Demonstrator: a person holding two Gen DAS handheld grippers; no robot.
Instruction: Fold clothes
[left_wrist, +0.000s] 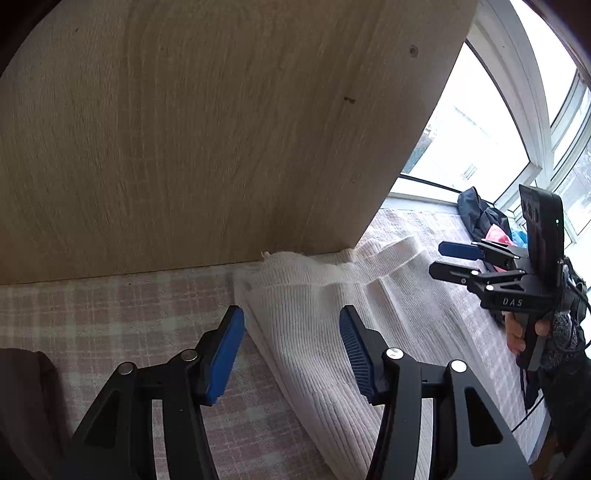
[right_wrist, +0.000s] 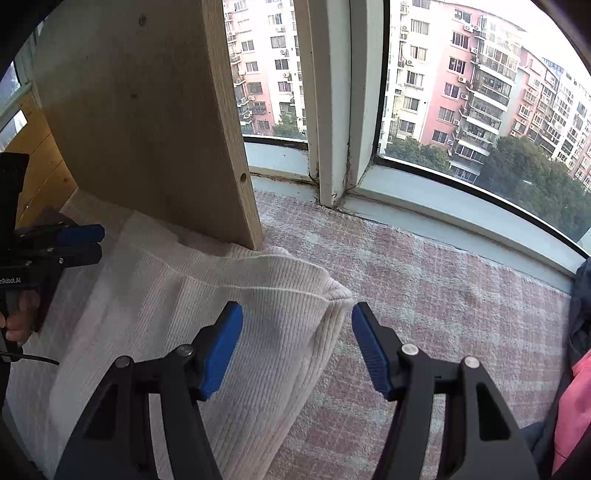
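1. The left wrist camera sits low and close, facing the wooden panel (left_wrist: 207, 140) along its fingers (left_wrist: 225, 354).
2. The right wrist camera faces the window (right_wrist: 461, 92).
3. Both views share the white knit garment (left_wrist: 325, 325) and panel.

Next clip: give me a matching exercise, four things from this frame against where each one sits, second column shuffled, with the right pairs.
Things:
1. white ribbed garment
2. wooden panel
3. pile of dark and pink clothes
4. plaid blanket

Places:
A. heaped near the window
B. spread beneath everything
C. lying between both open hand-held grippers
D. standing upright behind the garment

Pairs: 1-C, 2-D, 3-A, 4-B
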